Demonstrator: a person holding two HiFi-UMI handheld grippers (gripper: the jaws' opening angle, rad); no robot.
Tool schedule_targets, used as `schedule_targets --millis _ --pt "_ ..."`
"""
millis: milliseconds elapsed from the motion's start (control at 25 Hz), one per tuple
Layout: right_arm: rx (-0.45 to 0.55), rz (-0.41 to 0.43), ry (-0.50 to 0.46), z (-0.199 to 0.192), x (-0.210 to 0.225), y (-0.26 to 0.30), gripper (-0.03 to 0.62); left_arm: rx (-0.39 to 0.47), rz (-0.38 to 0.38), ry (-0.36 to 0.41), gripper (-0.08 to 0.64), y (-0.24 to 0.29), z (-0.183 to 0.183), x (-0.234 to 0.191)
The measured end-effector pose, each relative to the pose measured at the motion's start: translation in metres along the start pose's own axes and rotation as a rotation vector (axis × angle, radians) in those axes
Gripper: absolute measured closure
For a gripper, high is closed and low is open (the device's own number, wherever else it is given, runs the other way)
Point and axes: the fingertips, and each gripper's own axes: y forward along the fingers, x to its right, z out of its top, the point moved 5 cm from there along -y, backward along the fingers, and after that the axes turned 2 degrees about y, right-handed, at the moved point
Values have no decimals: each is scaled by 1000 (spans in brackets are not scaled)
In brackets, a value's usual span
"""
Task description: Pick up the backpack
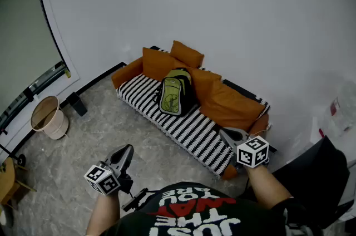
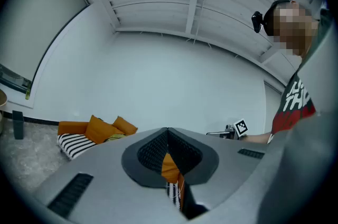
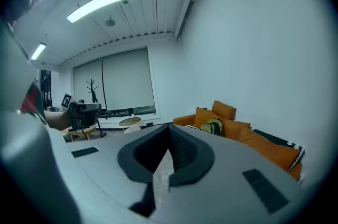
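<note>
Head view, contents as listed.

Left gripper (image 1: 123, 153): held low in front of the person, over the grey floor (image 1: 83, 140). Its jaws are seen pressed together in the left gripper view, and nothing is gripped between them. Its marker cube (image 1: 103, 178) is turned towards the camera.

Right gripper (image 1: 228, 134): held over the near end of the sofa (image 1: 189, 128). Its jaws are seen shut tip to tip in the right gripper view, and nothing is held.

Backpack (image 1: 176, 93): green and black, stood upright on the striped seat and leaned back against the orange cushions (image 1: 186, 54). It is placed ahead of both grippers, between the lines along which they point, and is well apart from each. In the right gripper view it is seen ahead and to the right of the closed jaw tips. It is touched by neither gripper.

Sofa: black-and-white striped seat, orange back and arm cushions, set along the white wall (image 1: 250, 18). Its far end is well ahead of the left gripper.

Basket (image 1: 49, 117): round and pale, stood on the floor by the window, far off to the left of the left gripper.
</note>
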Motion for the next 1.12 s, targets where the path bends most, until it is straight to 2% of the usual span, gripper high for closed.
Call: schedule_targets --millis 120,280,440,760,1120 --pt "1 -4 -7 2 5 -1 568 7 -8 0 551 5 2 2" --pt "1 0 -11 3 12 -4 568 48 -27 -39 551 16 10 16" --pt "2 3 -14 4 19 -5 568 36 -20 -4 551 21 6 15" --pt "27 4 0 12 37 -7 566 38 4 1 551 35 7 16" --pt "28 60 -8 17 66 -3 566 28 31 2 551 63 -6 37"
